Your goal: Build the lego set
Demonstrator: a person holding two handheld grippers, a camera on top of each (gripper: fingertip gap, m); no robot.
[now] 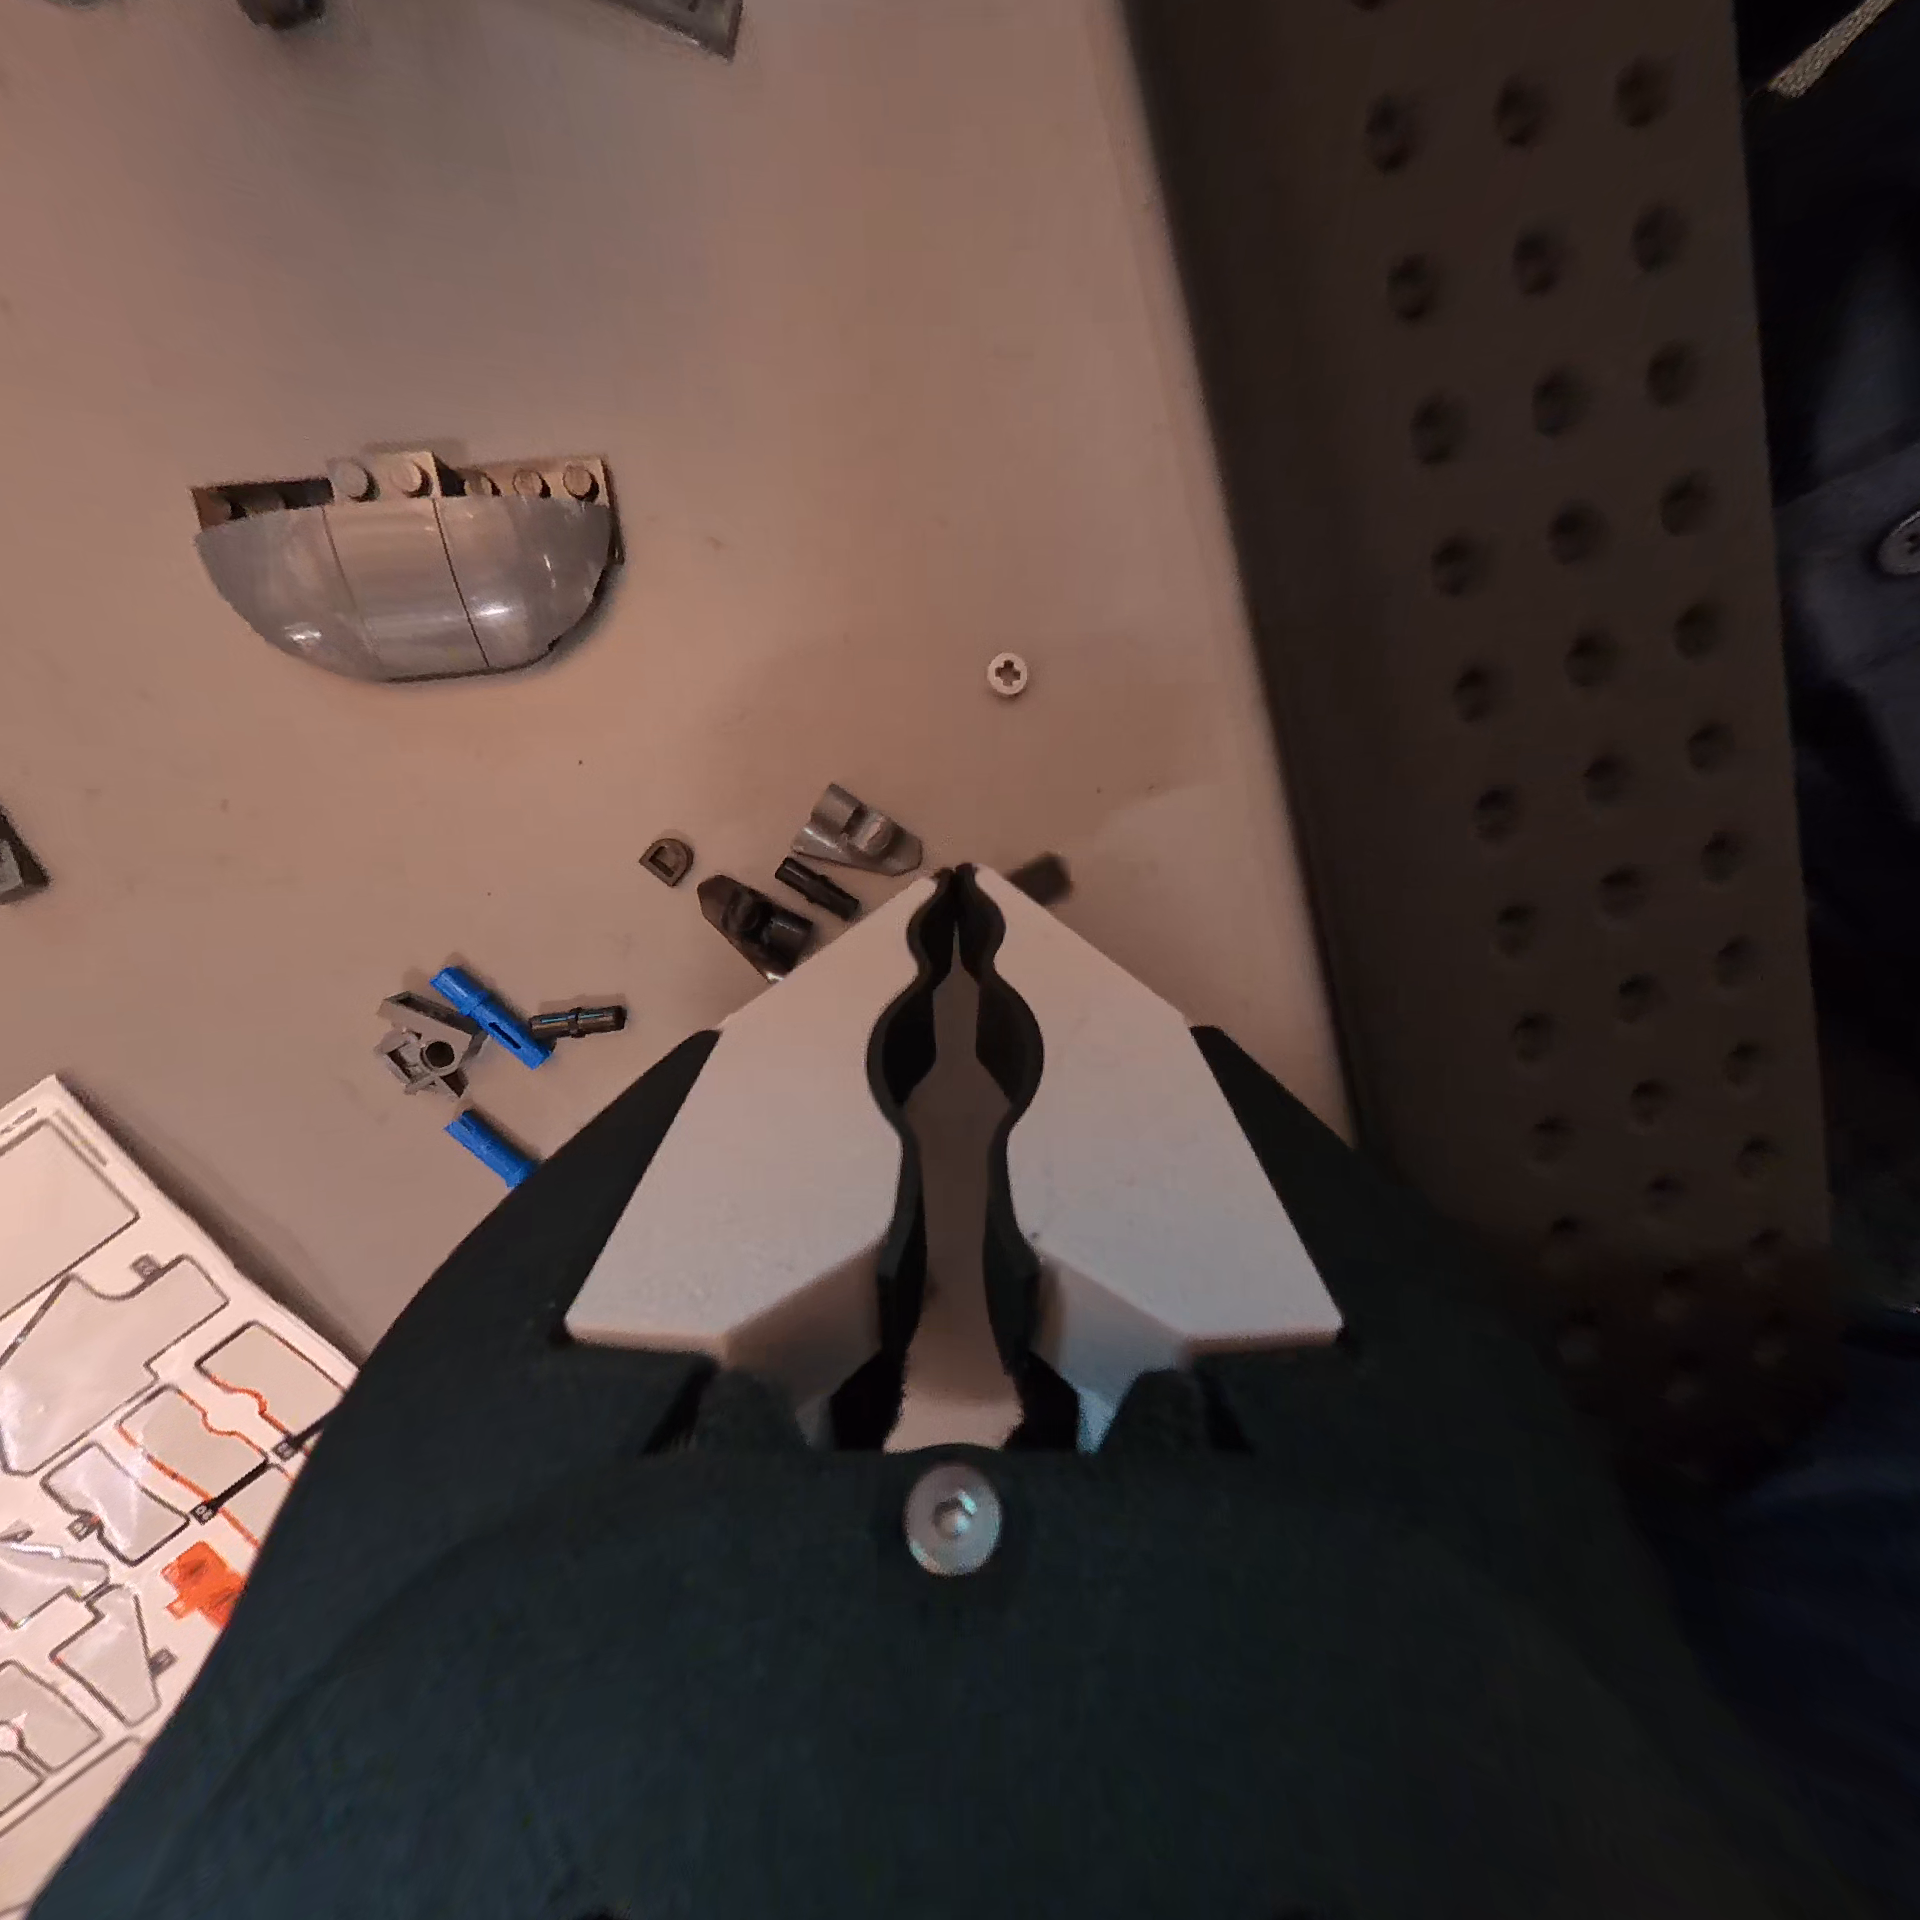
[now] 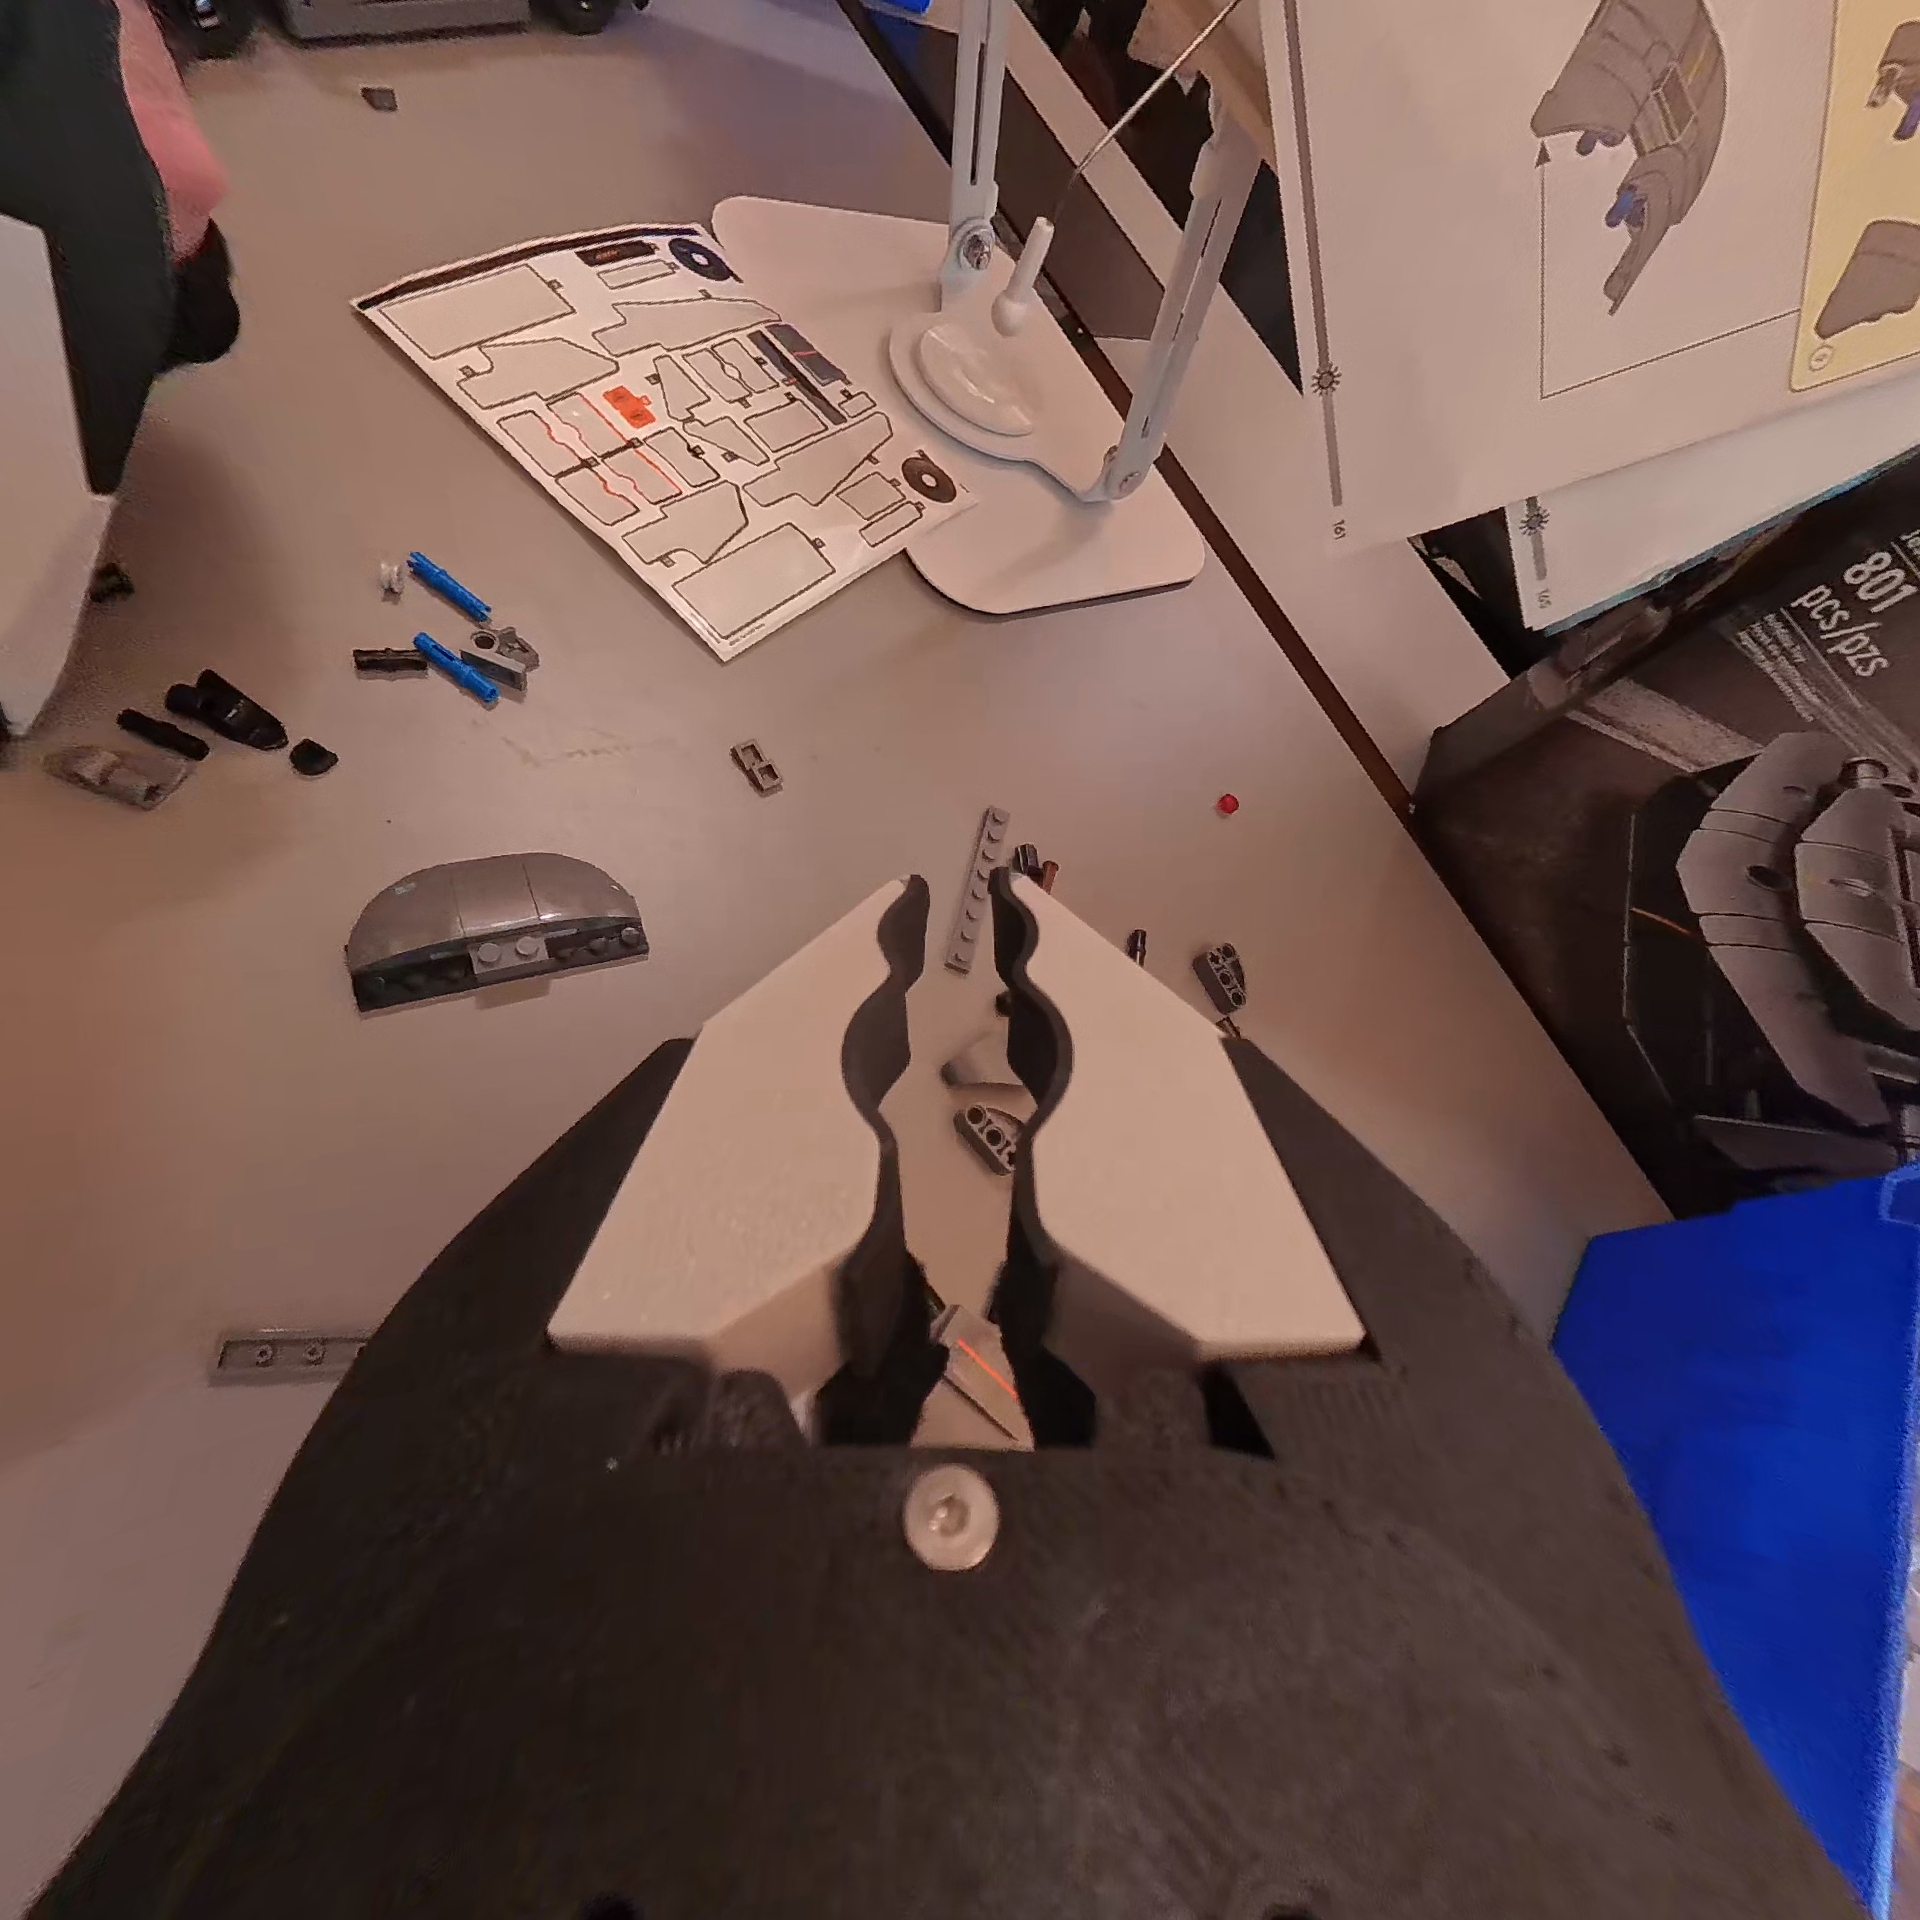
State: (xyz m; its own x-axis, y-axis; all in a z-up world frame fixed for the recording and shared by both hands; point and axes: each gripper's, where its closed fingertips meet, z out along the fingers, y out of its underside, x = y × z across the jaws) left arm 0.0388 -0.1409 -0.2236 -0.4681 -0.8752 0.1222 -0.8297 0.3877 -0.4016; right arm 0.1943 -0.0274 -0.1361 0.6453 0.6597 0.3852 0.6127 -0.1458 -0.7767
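In the left wrist view my left gripper (image 1: 956,881) is shut, its fingertips meeting low over the table. A small dark piece (image 1: 1044,876) lies blurred just right of the tips. A black pin (image 1: 816,885), a dark wedge piece (image 1: 753,920) and a grey wedge piece (image 1: 857,836) lie just left of them. In the right wrist view my right gripper (image 2: 958,881) is open above a long grey studded plate (image 2: 975,914), which lies on the table between the fingers with a gap at the left pad. A grey curved assembly (image 2: 488,925) sits to the left and also shows in the left wrist view (image 1: 416,582).
Blue pins (image 2: 457,665) and a sticker sheet (image 2: 665,436) lie farther back. A lamp base (image 2: 1039,520), an instruction booklet (image 2: 1558,208), the set's box (image 2: 1714,883) and a blue bin (image 2: 1766,1455) stand to the right. A perforated panel (image 1: 1558,727) borders the left gripper. Some 20 cm of space lies between my two pairs of fingers.
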